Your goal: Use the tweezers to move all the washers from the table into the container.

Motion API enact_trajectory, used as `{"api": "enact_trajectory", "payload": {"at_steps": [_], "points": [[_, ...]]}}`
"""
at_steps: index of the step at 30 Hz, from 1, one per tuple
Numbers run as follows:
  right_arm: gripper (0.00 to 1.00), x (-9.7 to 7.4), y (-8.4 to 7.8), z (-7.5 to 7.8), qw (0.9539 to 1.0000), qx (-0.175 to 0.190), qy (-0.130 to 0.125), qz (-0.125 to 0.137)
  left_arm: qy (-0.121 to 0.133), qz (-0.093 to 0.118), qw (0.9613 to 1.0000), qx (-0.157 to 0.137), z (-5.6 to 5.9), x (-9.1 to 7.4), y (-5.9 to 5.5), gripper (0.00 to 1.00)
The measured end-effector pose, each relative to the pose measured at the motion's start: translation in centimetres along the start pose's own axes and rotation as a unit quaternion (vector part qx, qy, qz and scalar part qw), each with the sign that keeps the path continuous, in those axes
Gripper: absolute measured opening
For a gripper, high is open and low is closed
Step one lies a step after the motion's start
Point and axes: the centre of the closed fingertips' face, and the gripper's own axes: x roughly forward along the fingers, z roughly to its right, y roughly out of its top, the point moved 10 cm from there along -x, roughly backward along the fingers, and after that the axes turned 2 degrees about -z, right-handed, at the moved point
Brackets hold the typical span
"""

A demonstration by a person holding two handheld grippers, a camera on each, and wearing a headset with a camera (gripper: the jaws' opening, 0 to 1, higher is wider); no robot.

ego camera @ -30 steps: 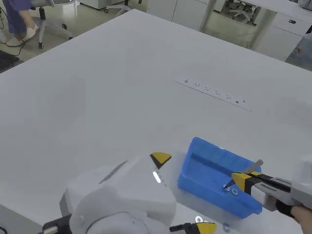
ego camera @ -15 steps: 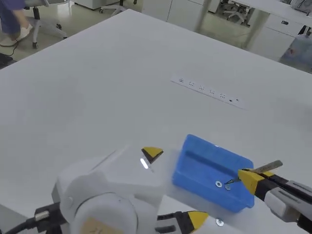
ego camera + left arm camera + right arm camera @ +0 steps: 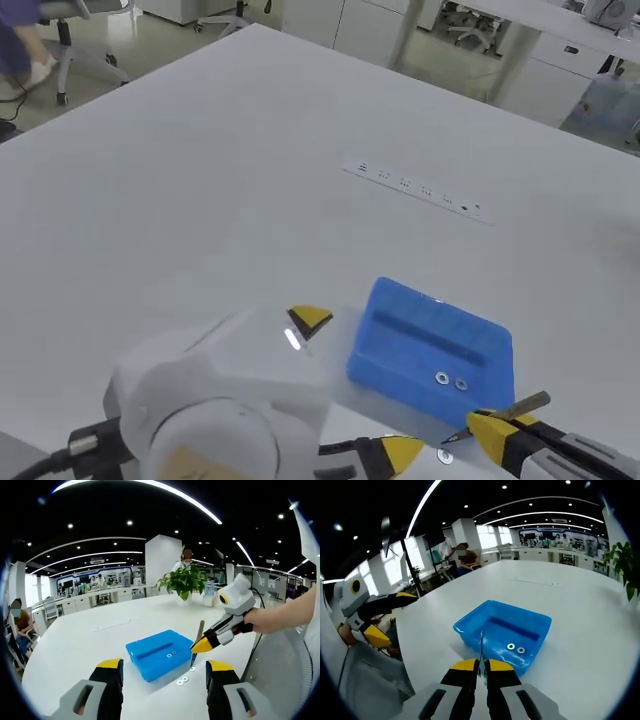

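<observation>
The left gripper (image 3: 164, 665) sits low and level, its jaws spread wide with nothing held between them. The right gripper (image 3: 481, 666) has its jaws pinched together on the tweezers (image 3: 481, 644) and tilts downward, held by a hand (image 3: 257, 621) with a bare forearm.

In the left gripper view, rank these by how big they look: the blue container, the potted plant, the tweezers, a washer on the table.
1. blue container
2. potted plant, though farther away, so true size is unsure
3. tweezers
4. washer on the table
</observation>
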Motion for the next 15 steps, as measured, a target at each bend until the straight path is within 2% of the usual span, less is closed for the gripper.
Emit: {"api": "enact_trajectory", "payload": {"at_steps": [10, 15], "points": [[0.03, 0.28, -0.69, -0.04, 0.9993, -0.024, -0.012, -0.026, -0.004, -0.001, 1.0000, 0.001, 0.07, 0.01, -0.03, 0.67], [0.03, 0.60, -0.67, -0.16, 0.9991, -0.026, -0.007, -0.031, -0.005, -0.002, 1.0000, 0.001, 0.06, 0.04, -0.05, 0.67]]}}
